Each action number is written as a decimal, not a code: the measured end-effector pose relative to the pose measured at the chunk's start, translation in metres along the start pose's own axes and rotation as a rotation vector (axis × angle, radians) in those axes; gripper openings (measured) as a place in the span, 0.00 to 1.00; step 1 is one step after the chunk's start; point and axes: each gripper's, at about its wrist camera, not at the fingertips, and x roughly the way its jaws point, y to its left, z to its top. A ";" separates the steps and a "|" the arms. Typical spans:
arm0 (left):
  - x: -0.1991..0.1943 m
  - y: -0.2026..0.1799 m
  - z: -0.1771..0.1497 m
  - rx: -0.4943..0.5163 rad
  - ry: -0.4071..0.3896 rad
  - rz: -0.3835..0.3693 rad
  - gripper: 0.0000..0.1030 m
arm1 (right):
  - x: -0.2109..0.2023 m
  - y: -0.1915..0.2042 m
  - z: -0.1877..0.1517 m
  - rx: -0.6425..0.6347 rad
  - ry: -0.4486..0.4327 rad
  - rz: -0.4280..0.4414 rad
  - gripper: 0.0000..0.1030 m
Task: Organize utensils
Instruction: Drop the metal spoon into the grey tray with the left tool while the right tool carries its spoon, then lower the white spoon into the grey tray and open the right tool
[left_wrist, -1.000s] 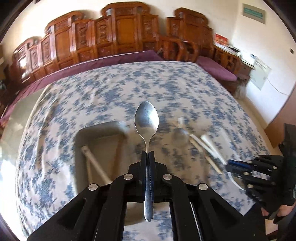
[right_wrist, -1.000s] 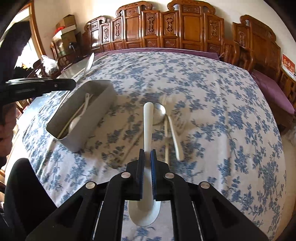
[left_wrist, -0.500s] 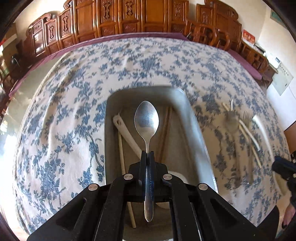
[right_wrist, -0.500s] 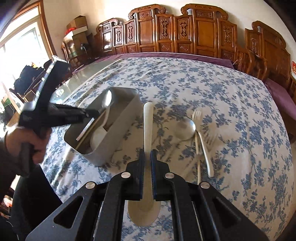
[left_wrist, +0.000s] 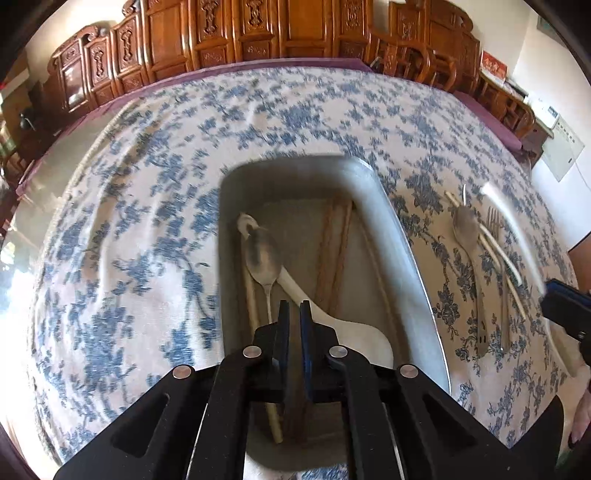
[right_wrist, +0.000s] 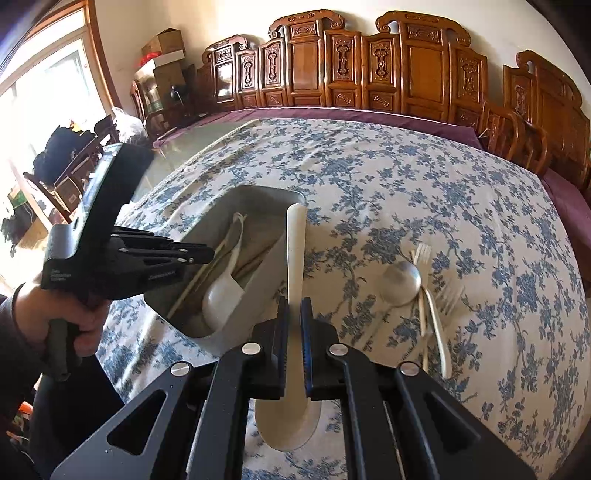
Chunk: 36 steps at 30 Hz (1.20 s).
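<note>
The metal spoon (left_wrist: 263, 258) lies in the grey metal tray (left_wrist: 402, 236), just ahead of and below the left gripper (left_wrist: 294, 314), beside a white ladle-shaped spoon (left_wrist: 354, 332), brown chopsticks (left_wrist: 334, 243) and a pale stick. The left gripper hangs over the tray's near end; its jaws have just been opening a crack, a narrow gap shows between the blue pads and nothing is pinched there. The right gripper (right_wrist: 294, 314) is clamped on the handle of a white plastic spoon (right_wrist: 295, 251), bowl toward the camera, handle tip pointing out over the tray's right rim (right_wrist: 291, 199). To the right of that gripper, on the cloth, lie a second metal spoon (right_wrist: 400, 282), white forks (right_wrist: 421, 254) and pale chopsticks. The blue-flowered tablecloth (right_wrist: 406, 173) covers a large table with a purple underlay showing at the far edge; carved wooden chairs (right_wrist: 310, 70) line the wall, and a bright window is at the far left
</note>
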 end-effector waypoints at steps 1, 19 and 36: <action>-0.006 0.003 -0.001 -0.005 -0.012 -0.003 0.13 | 0.001 0.002 0.002 0.000 -0.001 0.004 0.08; -0.076 0.072 -0.017 -0.073 -0.155 0.027 0.21 | 0.089 0.075 0.055 0.048 0.081 0.090 0.08; -0.088 0.071 -0.027 -0.073 -0.175 0.019 0.21 | 0.110 0.073 0.037 0.082 0.102 0.081 0.10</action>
